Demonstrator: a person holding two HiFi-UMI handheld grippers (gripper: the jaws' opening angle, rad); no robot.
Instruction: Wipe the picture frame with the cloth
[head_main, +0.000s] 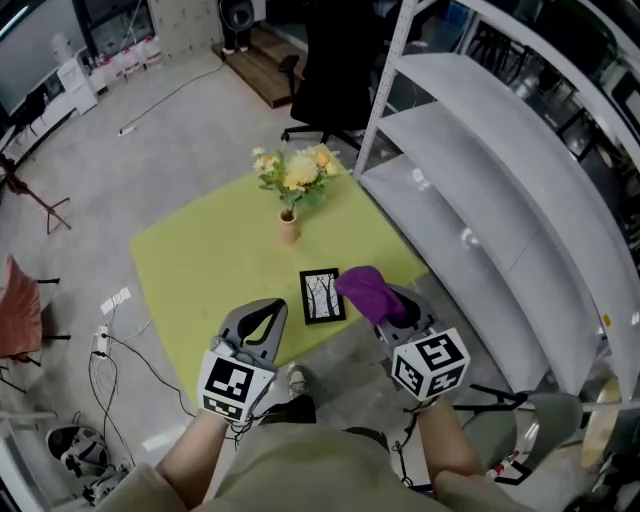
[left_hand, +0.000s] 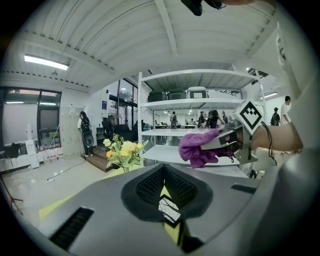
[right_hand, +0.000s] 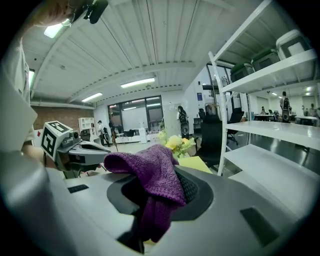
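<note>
A small black picture frame (head_main: 322, 296) lies flat near the front edge of the yellow-green table (head_main: 200, 260). My right gripper (head_main: 388, 303) is shut on a purple cloth (head_main: 368, 291), which hangs just right of the frame, at its right edge. The cloth (right_hand: 152, 176) drapes over the shut jaws in the right gripper view. My left gripper (head_main: 266, 312) hovers just left of the frame, shut and holding nothing. In the left gripper view the frame (left_hand: 169, 209) shows through the gap behind the closed tips, with the cloth (left_hand: 197, 148) off to the right.
A vase of yellow flowers (head_main: 289, 186) stands at the table's middle, behind the frame. White shelving (head_main: 480, 180) runs along the right side. A black office chair (head_main: 335, 70) stands beyond the table. Cables (head_main: 110, 350) trail on the floor at the left.
</note>
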